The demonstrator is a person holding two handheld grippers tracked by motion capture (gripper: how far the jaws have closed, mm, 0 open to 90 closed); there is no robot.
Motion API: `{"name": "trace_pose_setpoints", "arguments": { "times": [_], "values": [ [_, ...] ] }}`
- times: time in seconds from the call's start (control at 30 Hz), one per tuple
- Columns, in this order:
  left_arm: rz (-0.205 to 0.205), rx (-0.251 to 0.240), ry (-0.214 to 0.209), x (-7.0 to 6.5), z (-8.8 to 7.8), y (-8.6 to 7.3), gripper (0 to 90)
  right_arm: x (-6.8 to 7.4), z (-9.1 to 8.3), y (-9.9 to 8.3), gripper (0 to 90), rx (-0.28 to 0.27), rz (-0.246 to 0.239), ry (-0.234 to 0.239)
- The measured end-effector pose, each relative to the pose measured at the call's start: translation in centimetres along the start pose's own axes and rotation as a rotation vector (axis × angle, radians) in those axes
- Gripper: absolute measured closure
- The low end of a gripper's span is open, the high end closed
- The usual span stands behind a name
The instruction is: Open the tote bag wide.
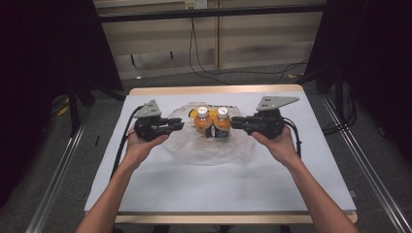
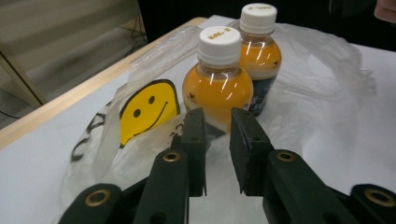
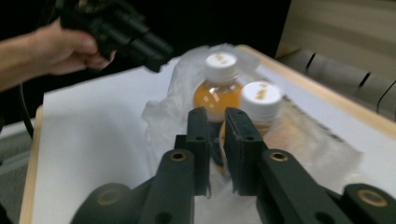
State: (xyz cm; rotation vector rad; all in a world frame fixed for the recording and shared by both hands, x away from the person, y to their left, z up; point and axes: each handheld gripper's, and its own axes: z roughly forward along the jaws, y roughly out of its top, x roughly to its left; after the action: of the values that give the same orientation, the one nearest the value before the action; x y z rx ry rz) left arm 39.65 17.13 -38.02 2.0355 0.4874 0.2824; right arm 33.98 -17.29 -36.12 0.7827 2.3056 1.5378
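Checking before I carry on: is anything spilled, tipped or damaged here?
Nothing stands out. Both orange bottles stand upright, capped, side by side on the crumpled clear plastic bag; no spill shows on the table.

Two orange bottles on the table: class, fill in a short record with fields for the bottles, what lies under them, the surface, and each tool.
bottles: two orange bottles, white caps, upright, side by side
under them: clear plastic bag with a yellow smiley face
surface: white table
left tool: raised beside the bottles, jaws nearly closed, nothing between them
right tool: raised on the other side, jaws nearly closed, nothing between them
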Motion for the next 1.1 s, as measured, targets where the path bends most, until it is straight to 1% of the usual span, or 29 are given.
{"name": "trace_pose_setpoints", "arguments": {
  "times": [0.03,0.07,0.1,0.13,0.17,0.2,0.23,0.27,0.33,0.37,0.43,0.47,0.5,0.53,0.6,0.63,0.67,0.7,0.73,0.77,0.8,0.83,0.87,0.9,0.93,0.97,1.0,1.03,1.1],
  "values": [
    [0.0,0.0,0.0,0.0,0.0,0.0,77.1,0.1,0.8,-0.2,85.9,0.032,-0.008,0.005],
    [-0.03,0.029,-0.007,0.7,1.6,-0.2,77.2,0.0,1.7,-0.8,88.5,0.072,-0.011,0.006],
    [-0.03,0.029,-0.007,0.7,1.6,-0.2,77.8,-0.1,2.2,-1.3,89.4,0.099,-0.003,0.005],
    [-0.04,0.081,0.014,1.2,3.0,-0.7,77.9,-0.2,2.8,-2.1,90.0,0.131,0.0,0.0],
    [-0.04,0.081,0.014,1.2,3.0,-0.7,78.2,-0.2,2.8,-2.1,90.0,0.131,0.0,0.0],
    [-0.047,0.107,0.016,1.4,3.7,-1.2,78.2,-0.3,3.2,-3.0,90.0,0.16,0.006,0.004],
    [-0.057,0.111,0.013,1.5,4.1,-1.5,78.3,-0.5,3.7,-4.1,90.0,0.188,0.019,0.004],
    [-0.061,0.153,0.024,1.8,5.0,-2.2,78.3,-1.1,4.3,-5.4,90.0,0.229,0.033,-0.016],
    [-0.068,0.182,0.029,2.0,6.0,-2.9,78.4,-1.9,4.9,-6.2,90.0,0.266,0.036,-0.043],
    [-0.062,0.198,0.022,2.1,6.3,-3.1,78.4,-2.3,5.1,-6.4,90.0,0.276,0.037,-0.06],
    [-0.048,0.221,0.015,2.2,6.7,-3.5,78.4,-3.5,5.7,-6.7,90.0,0.284,0.063,-0.084],
    [-0.048,0.221,0.015,2.2,6.7,-3.5,78.4,-3.5,5.7,-6.7,90.0,0.284,0.063,-0.084],
    [-0.05,0.23,0.008,2.3,6.9,-3.6,78.4,-4.1,5.9,-6.8,90.0,0.292,0.066,-0.108],
    [-0.026,0.26,0.007,2.1,7.3,-3.9,78.4,-5.3,6.5,-6.9,90.0,0.3,0.073,-0.129],
    [0.001,0.3,0.007,1.9,7.8,-4.1,78.4,-6.0,6.8,-6.9,90.0,0.297,0.087,-0.135],
    [0.001,0.3,0.007,1.9,7.8,-4.1,78.9,-6.0,6.8,-6.9,90.0,0.297,0.087,-0.135],
    [0.0,0.308,-0.005,2.1,8.1,-4.4,79.1,-6.7,7.3,-6.9,90.0,0.305,0.085,-0.148],
    [0.0,0.308,-0.005,2.1,8.1,-4.4,79.4,-6.7,7.3,-6.9,90.0,0.305,0.085,-0.148],
    [0.024,0.338,-0.014,2.2,8.3,-4.6,80.3,-7.1,7.8,-6.9,90.0,0.309,0.079,-0.164],
    [0.024,0.338,-0.014,2.2,8.3,-4.6,80.8,-7.1,7.8,-6.9,90.0,0.309,0.079,-0.164],
    [0.023,0.347,-0.018,2.1,8.4,-4.7,81.7,-7.6,8.3,-7.0,90.0,0.34,0.07,-0.171],
    [0.058,0.373,-0.02,2.1,8.3,-4.7,81.7,-7.6,8.3,-7.0,90.0,0.34,0.07,-0.171],
    [0.043,0.384,-0.019,1.7,8.4,-4.8,83.3,-7.8,8.4,-7.1,90.0,0.353,0.067,-0.17],
    [0.082,0.415,-0.021,1.7,8.3,-4.9,86.7,-8.3,8.6,-7.5,90.0,0.409,0.055,-0.174],
    [0.098,0.444,-0.013,1.5,8.4,-5.1,88.2,-8.4,8.6,-7.6,90.0,0.431,0.052,-0.164],
    [0.098,0.444,-0.013,1.5,8.4,-5.1,90.0,-8.5,8.6,-7.7,90.0,0.45,0.048,-0.163],
    [0.126,0.469,0.012,1.3,8.3,-5.3,90.0,-8.5,8.5,-7.8,90.0,0.457,0.042,-0.149],
    [0.126,0.469,0.012,1.3,8.3,-5.3,90.0,-8.5,8.5,-7.8,90.0,0.457,0.042,-0.149],
    [0.154,0.501,0.006,1.3,8.1,-5.2,90.0,-8.4,8.2,-7.7,90.0,0.506,-0.001,-0.151]
  ]
}}
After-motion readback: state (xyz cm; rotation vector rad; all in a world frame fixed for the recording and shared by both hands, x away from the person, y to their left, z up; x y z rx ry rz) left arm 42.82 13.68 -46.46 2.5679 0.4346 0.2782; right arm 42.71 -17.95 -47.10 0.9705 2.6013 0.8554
